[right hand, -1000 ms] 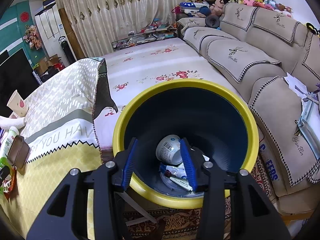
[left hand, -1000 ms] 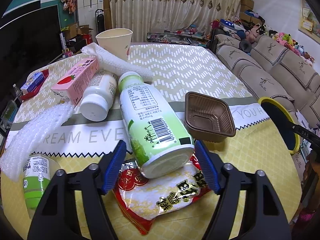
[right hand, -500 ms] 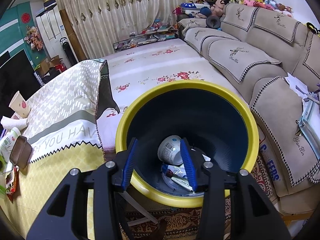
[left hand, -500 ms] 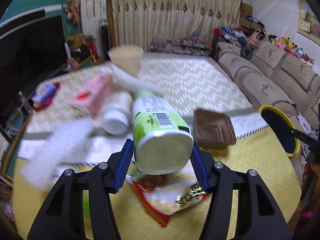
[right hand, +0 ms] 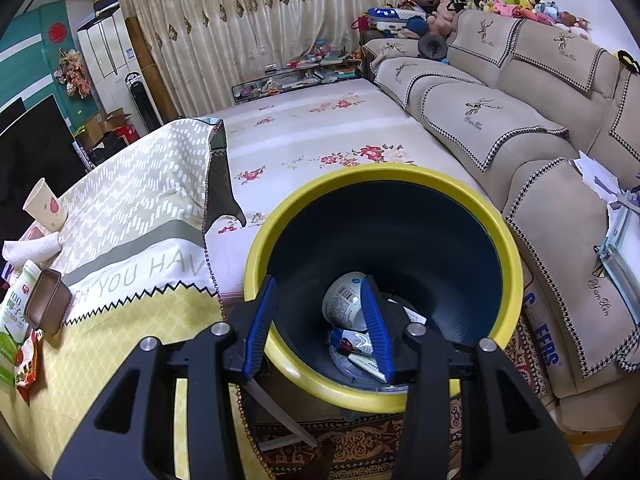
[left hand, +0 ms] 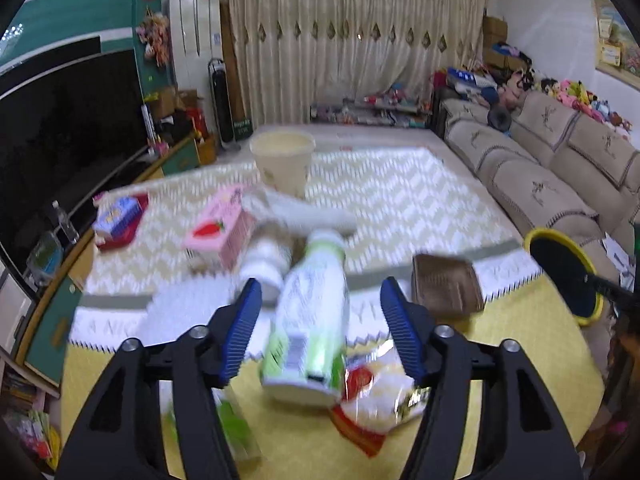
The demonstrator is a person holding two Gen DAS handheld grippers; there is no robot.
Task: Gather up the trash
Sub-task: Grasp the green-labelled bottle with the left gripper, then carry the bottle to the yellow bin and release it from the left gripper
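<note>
Whereas half a second ago the left tongs [left hand: 320,284] pinched the green-and-white plastic bottle [left hand: 310,320] with its base raised toward the camera, their jaws have just been opening again. The bottle now lies between the blue pads with a gap on each side, so nothing is gripped. Its base rests on the red-and-white snack packet [left hand: 376,404] and its cap points to 12 o'clock. The left view is blurred and sits higher than a second ago, showing more of the room. The right view is unchanged.

At 2 o'clock from the bottle lies the brown plastic tray [left hand: 446,290], with bare yellow cloth on the counter [left hand: 500,360] running from there to the rounded edge at 3 o'clock. Toward 11 o'clock the way is crowded by a white bottle [left hand: 266,264], a pink carton [left hand: 220,232] and a cream paper cup [left hand: 282,164].

Just past the counter's 3 o'clock edge is the yellow-rimmed dark blue bin [right hand: 384,176], with the beige sofa [right hand: 500,120] behind it. In it lie a white tub with a barcode [right hand: 346,300] and a blue wrapper [right hand: 352,340]. The right tongs [right hand: 319,280] straddle the bin's near rim, one pad outside and one inside. Whether they press on it cannot be told.
</note>
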